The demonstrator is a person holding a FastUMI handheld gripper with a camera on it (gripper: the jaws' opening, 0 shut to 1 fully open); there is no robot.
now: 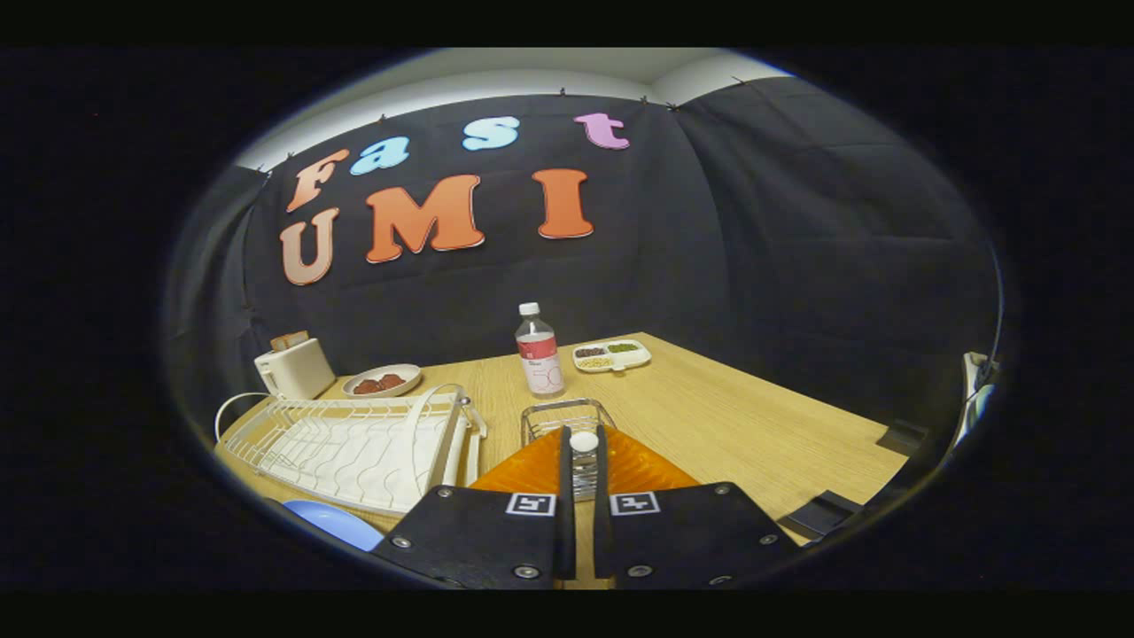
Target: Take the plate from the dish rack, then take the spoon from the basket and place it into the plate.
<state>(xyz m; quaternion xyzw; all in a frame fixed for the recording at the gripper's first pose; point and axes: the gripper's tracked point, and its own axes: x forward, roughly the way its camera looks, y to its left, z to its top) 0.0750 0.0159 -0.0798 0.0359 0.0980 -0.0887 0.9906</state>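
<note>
Spoon (584,461) pinched between fingers (563,478) | orange plate (523,470) beneath | basket (567,415) at 12 o'clock

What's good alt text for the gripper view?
Hand-held gripper nearly shut on the spoon, its white end up, over an orange plate and wire basket; white dish rack beside them on a wooden table.
</note>
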